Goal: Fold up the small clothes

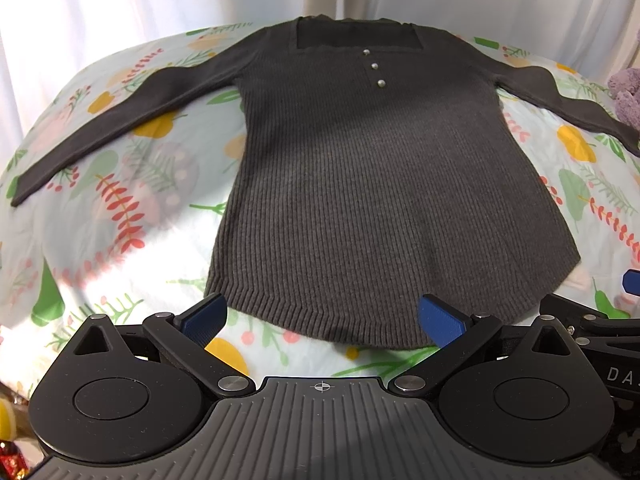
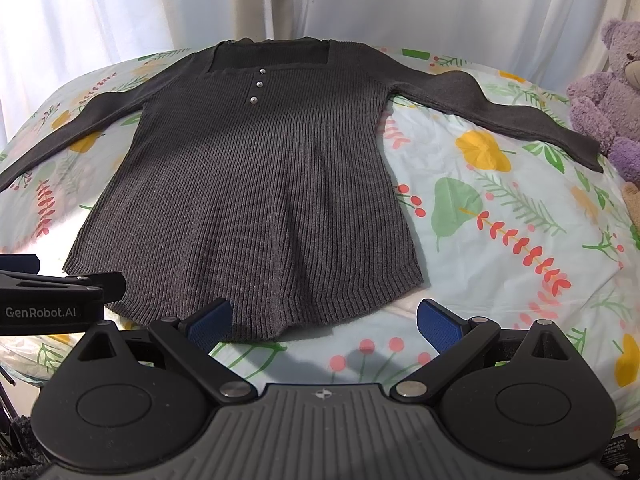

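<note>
A dark grey ribbed long-sleeved sweater [image 1: 352, 184] lies flat, front up, on a floral sheet, sleeves spread left and right, three pearl buttons below a square neckline. It also shows in the right wrist view [image 2: 256, 200]. My left gripper [image 1: 322, 322] is open and empty, its blue pads either side of the bottom hem. My right gripper [image 2: 324, 324] is open and empty, just in front of the hem's right part. The right gripper's side shows at the right edge of the left wrist view, the left gripper's at the left edge of the right wrist view.
The floral sheet [image 2: 500, 208] covers the whole surface. A purple teddy bear [image 2: 612, 92] sits at the right, by the right sleeve's cuff; it shows at the edge of the left wrist view [image 1: 626, 100]. White curtains [image 2: 360, 0] hang behind.
</note>
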